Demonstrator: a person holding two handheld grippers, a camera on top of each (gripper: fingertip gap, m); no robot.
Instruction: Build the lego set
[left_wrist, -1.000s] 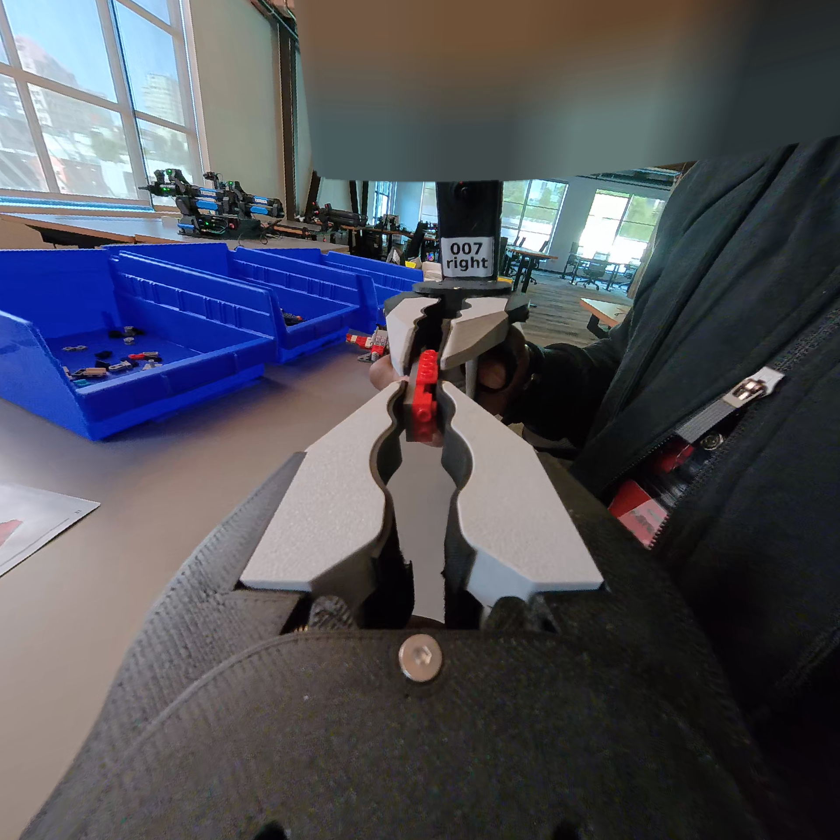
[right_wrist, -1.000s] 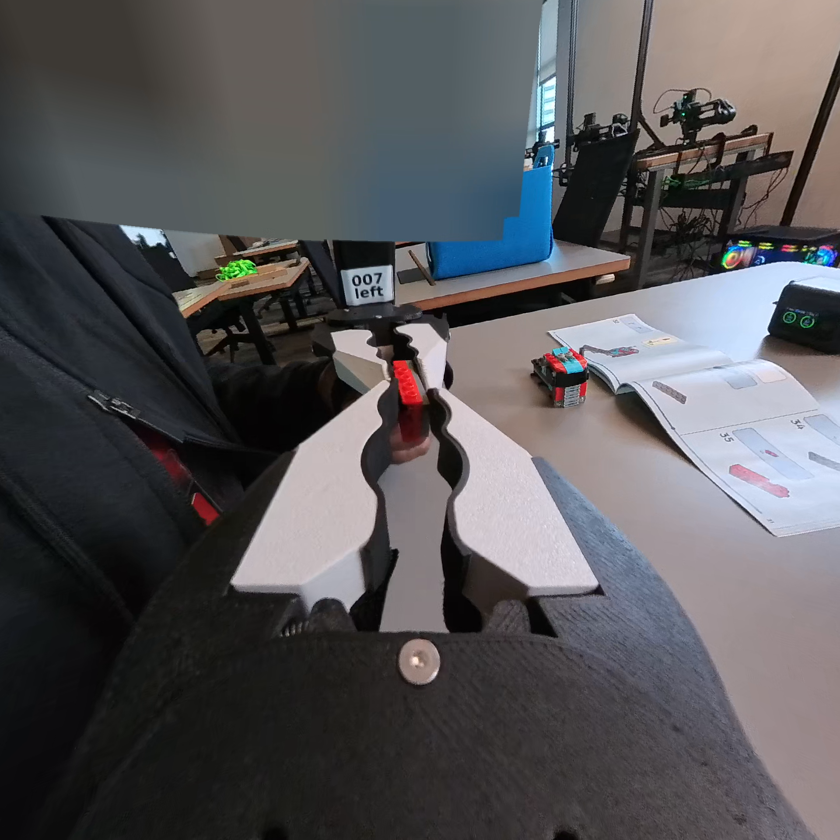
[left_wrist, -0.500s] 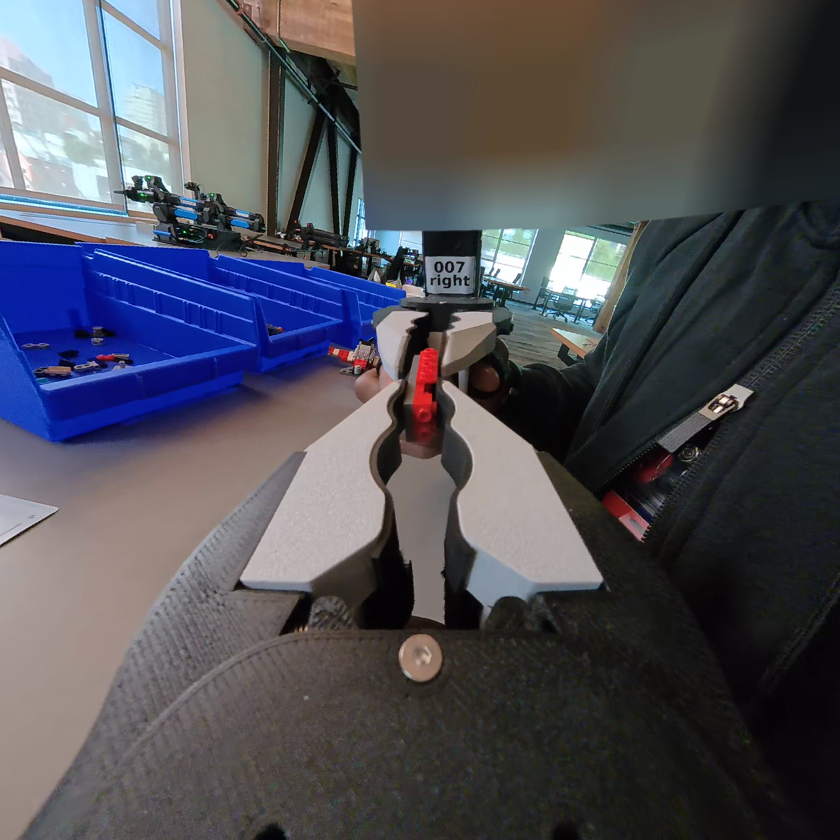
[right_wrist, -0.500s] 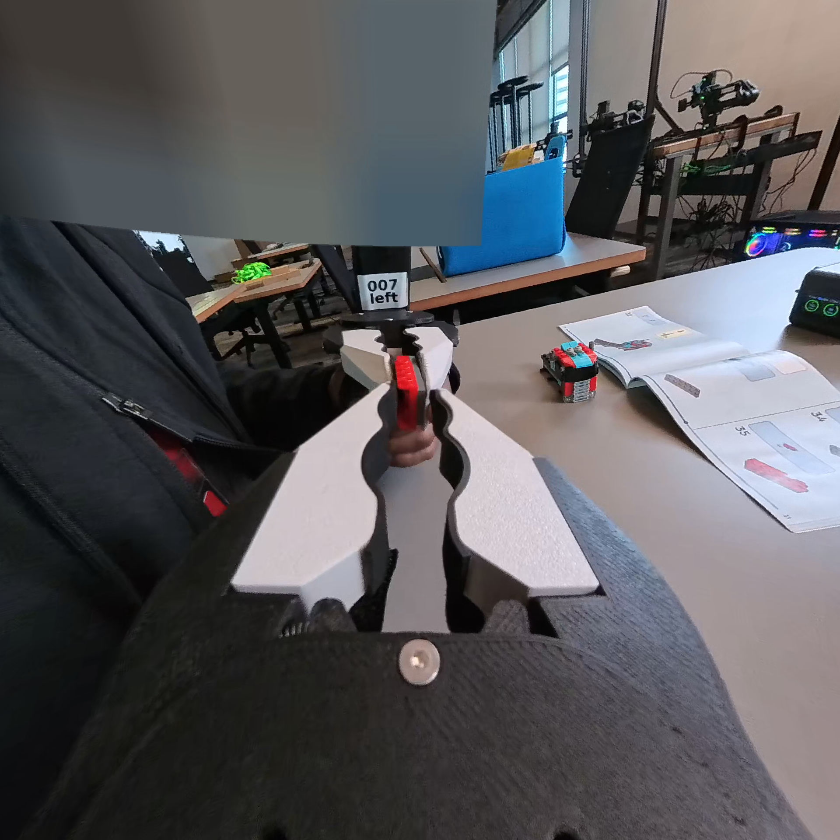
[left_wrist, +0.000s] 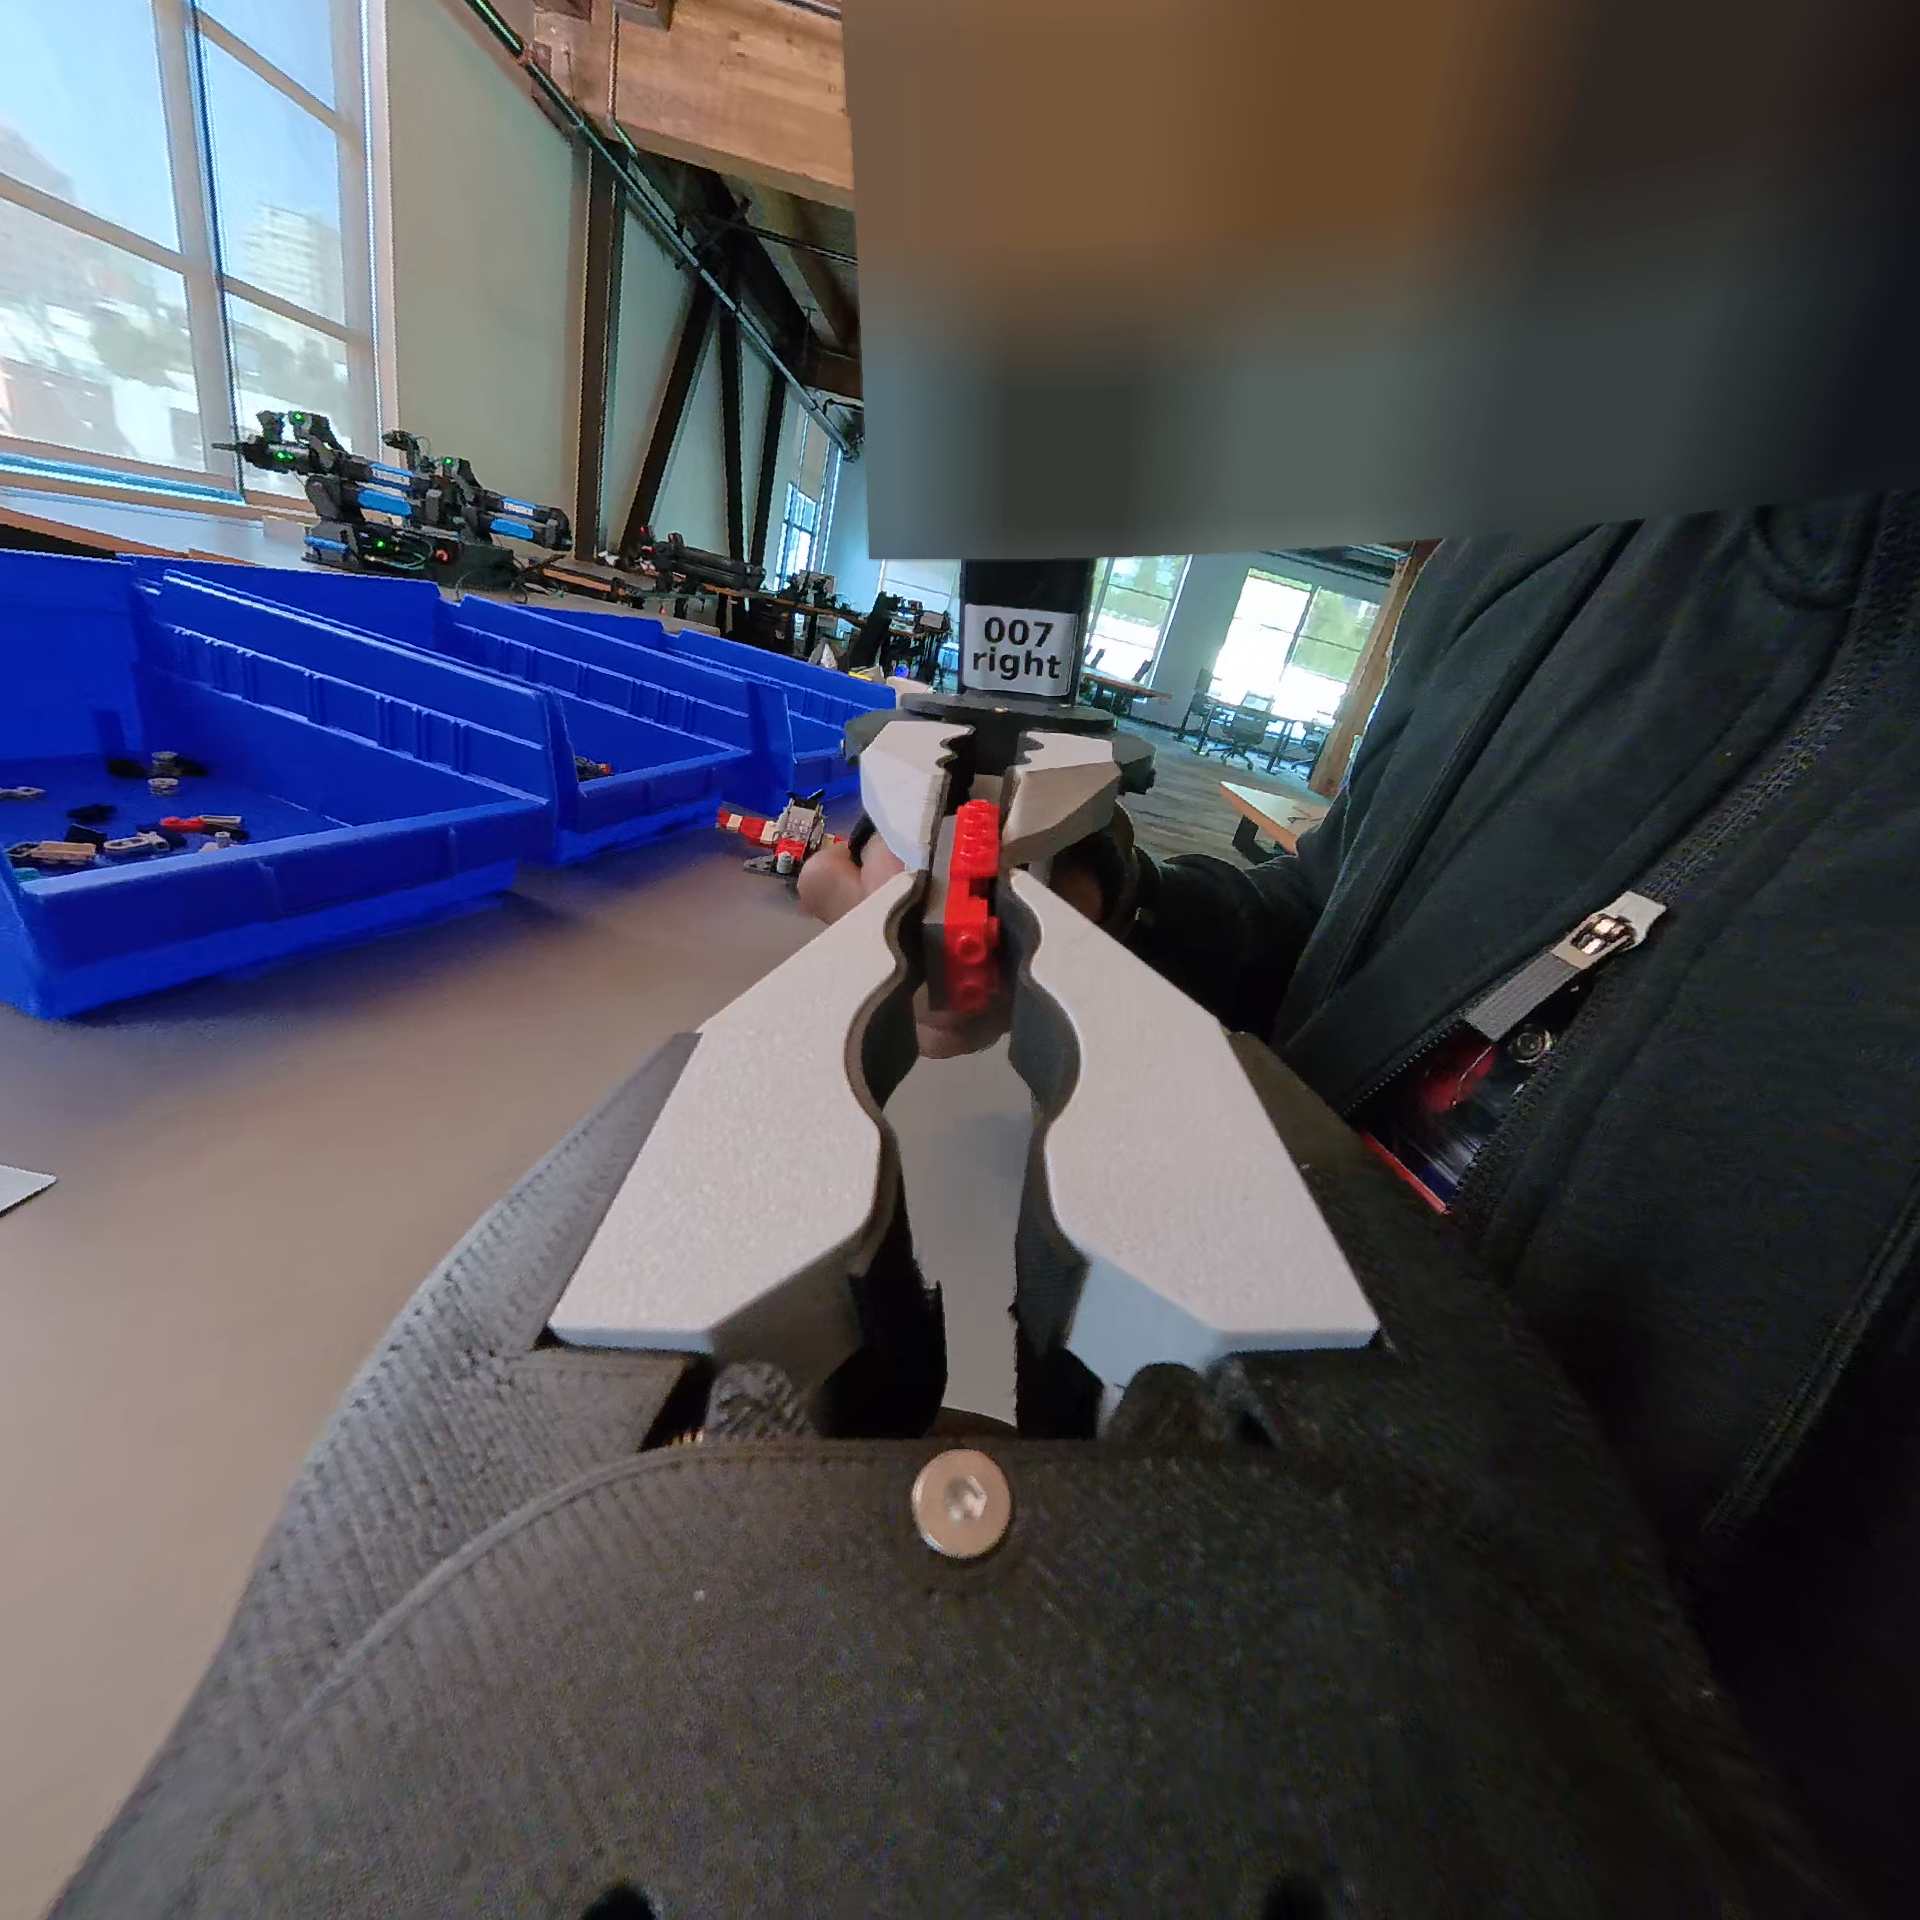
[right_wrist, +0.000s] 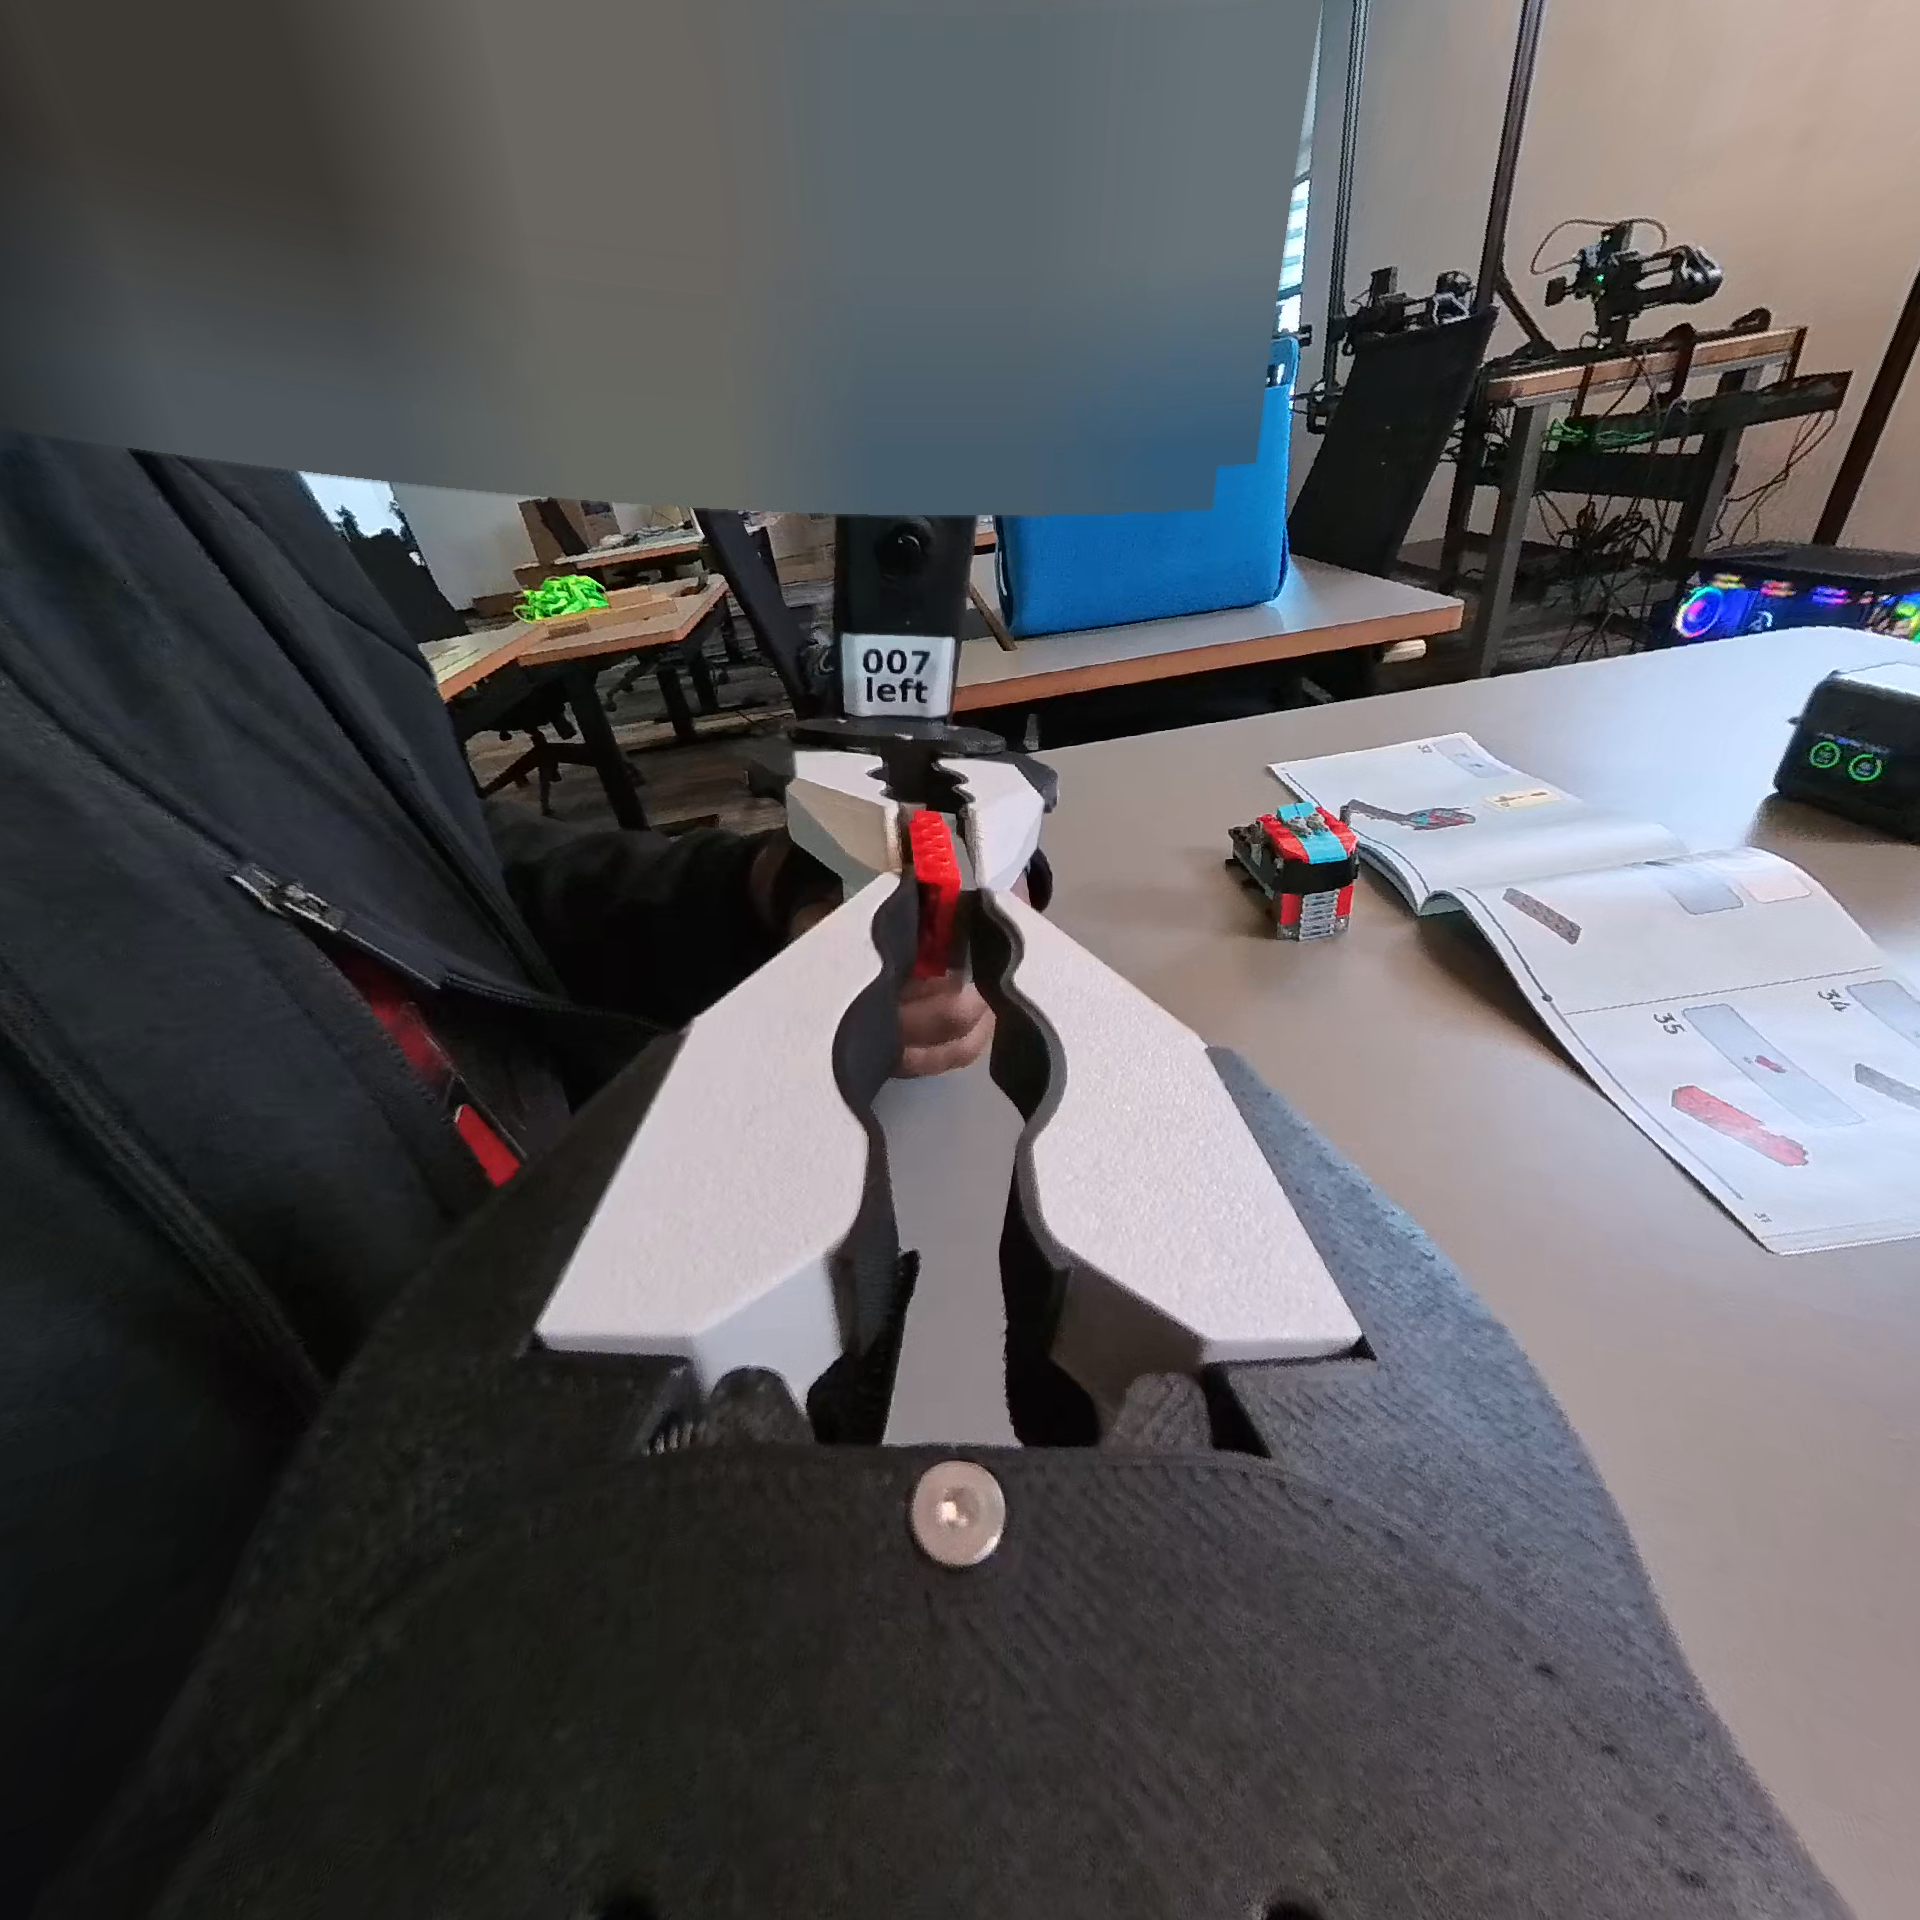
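At frame centre, the left gripper (left_wrist: 961, 914) and right gripper (right_wrist: 940, 899) meet tip to tip, both clamped on one red lego piece (left_wrist: 968, 914).

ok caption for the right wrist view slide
Two hand-held grippers meet tip to tip on a red studded lego piece above a grey table.

Bins (left_wrist: 312, 831) on table (left_wrist: 312, 1143) left; booklet (right_wrist: 1662, 935) right, small build (right_wrist: 1299, 868) beside it.

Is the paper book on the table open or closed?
Open. In the right wrist view the white paper instruction booklet lies flat on the grey table, its pages spread and printed pictures facing up.
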